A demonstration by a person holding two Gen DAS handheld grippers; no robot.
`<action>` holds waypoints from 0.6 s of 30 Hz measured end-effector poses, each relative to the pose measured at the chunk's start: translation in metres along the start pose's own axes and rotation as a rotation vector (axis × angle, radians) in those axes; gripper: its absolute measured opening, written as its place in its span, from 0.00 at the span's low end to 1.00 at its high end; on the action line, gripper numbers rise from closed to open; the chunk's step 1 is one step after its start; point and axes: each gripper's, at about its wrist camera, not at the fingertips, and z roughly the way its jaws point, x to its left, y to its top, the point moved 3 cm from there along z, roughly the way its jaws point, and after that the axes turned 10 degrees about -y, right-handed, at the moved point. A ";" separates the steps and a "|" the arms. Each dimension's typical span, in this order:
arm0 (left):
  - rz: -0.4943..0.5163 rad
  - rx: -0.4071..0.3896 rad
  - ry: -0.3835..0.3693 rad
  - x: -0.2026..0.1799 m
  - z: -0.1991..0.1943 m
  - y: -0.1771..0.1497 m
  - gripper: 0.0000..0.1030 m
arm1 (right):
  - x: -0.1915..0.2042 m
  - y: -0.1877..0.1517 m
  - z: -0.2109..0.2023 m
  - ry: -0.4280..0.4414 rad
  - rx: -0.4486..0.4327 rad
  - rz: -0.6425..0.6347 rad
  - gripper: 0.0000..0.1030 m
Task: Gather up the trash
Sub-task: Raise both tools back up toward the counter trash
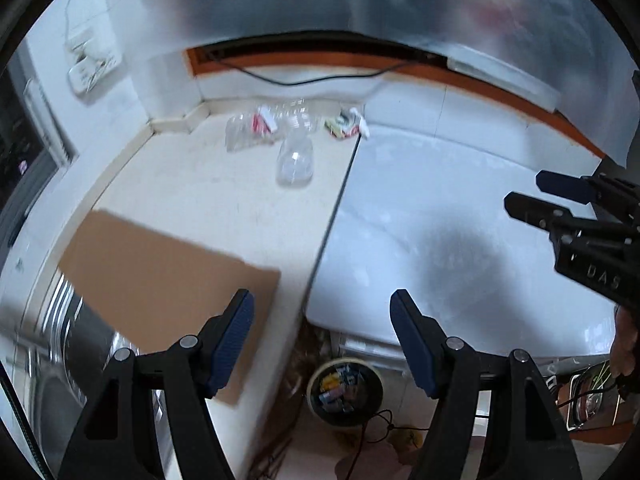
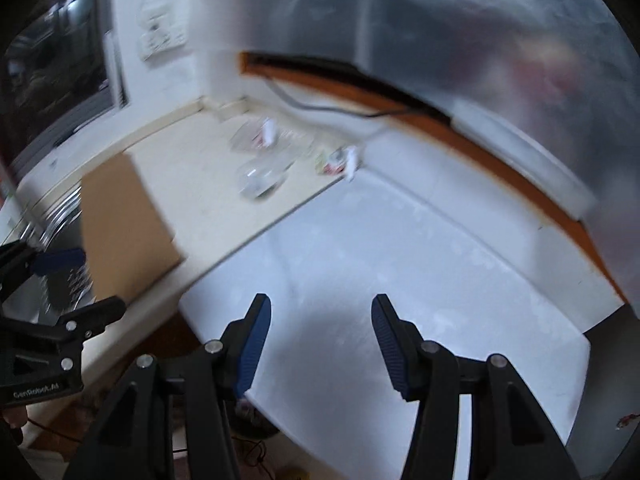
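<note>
Clear plastic bottles (image 1: 294,158) and a crumpled clear wrapper with red print (image 1: 250,130) lie at the far end of the cream counter (image 1: 224,200); they also show in the right wrist view (image 2: 260,178). A colourful wrapper with white scraps (image 1: 346,125) lies beside them, seen too in the right wrist view (image 2: 336,162). A round bin (image 1: 344,390) holding trash stands on the floor below. My left gripper (image 1: 322,338) is open and empty, above the counter's near edge. My right gripper (image 2: 320,344) is open and empty over the white appliance top (image 2: 400,280).
A brown cardboard sheet (image 1: 168,284) lies on the counter's near left. A steel sink (image 2: 60,240) sits left of it. A frosted window and orange sill (image 1: 500,88) run along the back. Cables lie on the floor by the bin.
</note>
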 end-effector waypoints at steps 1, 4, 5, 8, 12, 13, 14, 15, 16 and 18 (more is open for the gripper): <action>0.007 -0.003 -0.003 0.003 0.002 0.006 0.67 | -0.003 0.007 0.000 -0.013 -0.005 0.012 0.51; 0.028 -0.020 -0.019 0.015 0.008 0.026 0.67 | -0.008 0.022 0.003 -0.046 -0.012 0.035 0.51; 0.031 -0.023 -0.019 0.019 0.009 0.031 0.67 | -0.008 0.028 0.004 -0.060 -0.014 0.041 0.51; 0.030 -0.023 -0.029 0.032 0.017 0.049 0.67 | -0.012 0.044 0.010 -0.091 -0.010 0.050 0.51; 0.006 -0.029 -0.055 0.046 0.030 0.074 0.67 | -0.016 0.066 0.020 -0.092 0.008 0.049 0.51; -0.003 -0.031 -0.061 0.049 0.033 0.079 0.68 | -0.017 0.073 0.025 -0.087 0.013 0.049 0.51; -0.015 -0.031 -0.063 0.053 0.037 0.084 0.68 | -0.018 0.078 0.031 -0.082 0.018 0.047 0.51; -0.028 -0.031 -0.064 0.057 0.042 0.090 0.68 | -0.019 0.084 0.038 -0.075 0.022 0.045 0.51; -0.044 -0.024 -0.068 0.062 0.050 0.097 0.68 | -0.021 0.091 0.047 -0.067 0.027 0.044 0.51; -0.070 -0.003 -0.065 0.069 0.065 0.107 0.68 | -0.022 0.102 0.065 -0.047 0.039 0.047 0.51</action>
